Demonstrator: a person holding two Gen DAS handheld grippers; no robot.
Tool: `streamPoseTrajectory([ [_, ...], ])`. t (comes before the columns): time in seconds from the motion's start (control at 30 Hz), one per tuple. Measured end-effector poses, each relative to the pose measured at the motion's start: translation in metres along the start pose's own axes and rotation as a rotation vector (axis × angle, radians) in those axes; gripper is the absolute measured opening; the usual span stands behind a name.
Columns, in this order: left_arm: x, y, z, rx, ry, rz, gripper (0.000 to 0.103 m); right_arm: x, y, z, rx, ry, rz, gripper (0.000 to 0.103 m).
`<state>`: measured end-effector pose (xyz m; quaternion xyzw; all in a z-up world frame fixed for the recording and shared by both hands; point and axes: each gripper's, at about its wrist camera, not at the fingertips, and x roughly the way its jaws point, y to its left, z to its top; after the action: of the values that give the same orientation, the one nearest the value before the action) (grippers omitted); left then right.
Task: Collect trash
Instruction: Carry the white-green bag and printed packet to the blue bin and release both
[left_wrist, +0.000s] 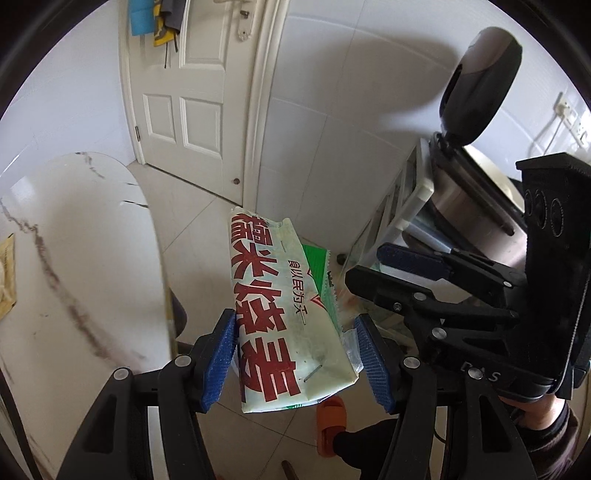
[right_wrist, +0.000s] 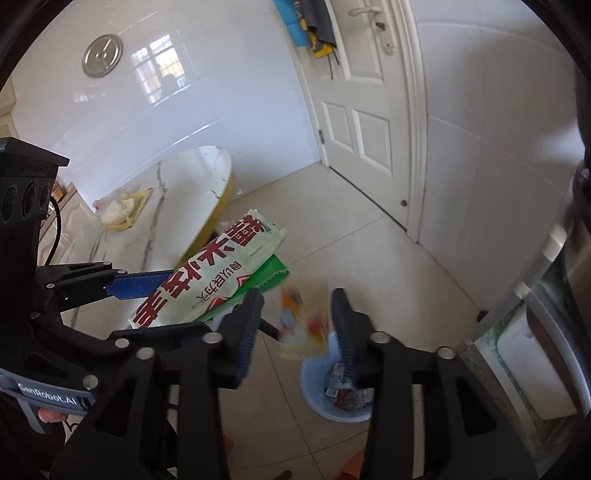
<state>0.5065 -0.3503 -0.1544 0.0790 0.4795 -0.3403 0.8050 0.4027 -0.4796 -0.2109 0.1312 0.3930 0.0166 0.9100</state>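
Glossy white wall tiles (right_wrist: 207, 110) are met by a pale tiled floor (right_wrist: 351, 251). A white panelled door (left_wrist: 184, 110) is seen shut, with cloths (right_wrist: 310, 29) hung on it. A marble-veined tabletop (left_wrist: 74, 240) with a yellow edge is lit by daylight. A round metal disc (right_wrist: 102, 56) is mounted on the wall.

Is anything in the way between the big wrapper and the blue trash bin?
Nothing solid blocks it. The wrapper in the left hand-held gripper is beside the bin, not over it; a small blurred wrapper is above the bin.

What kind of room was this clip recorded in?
Probably a home kitchen or dining area: white tiled walls, a marble-top table, a panelled white door, and a small blue trash bin on the tiled floor.
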Motion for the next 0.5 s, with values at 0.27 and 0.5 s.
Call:
streamPoseTrajectory([
  [0.27, 0.042, -0.01, 0.016, 0.012, 0.034, 0.015, 0.062, -0.006, -0.032, -0.009, 0.055, -0.007, -0.068, 0.057],
  [0.5, 0.054, -0.02, 0.024, 0.013, 0.05, 0.028, 0.074, -0.027, -0.045, -0.019, 0.085, -0.02, -0.103, 0.066],
])
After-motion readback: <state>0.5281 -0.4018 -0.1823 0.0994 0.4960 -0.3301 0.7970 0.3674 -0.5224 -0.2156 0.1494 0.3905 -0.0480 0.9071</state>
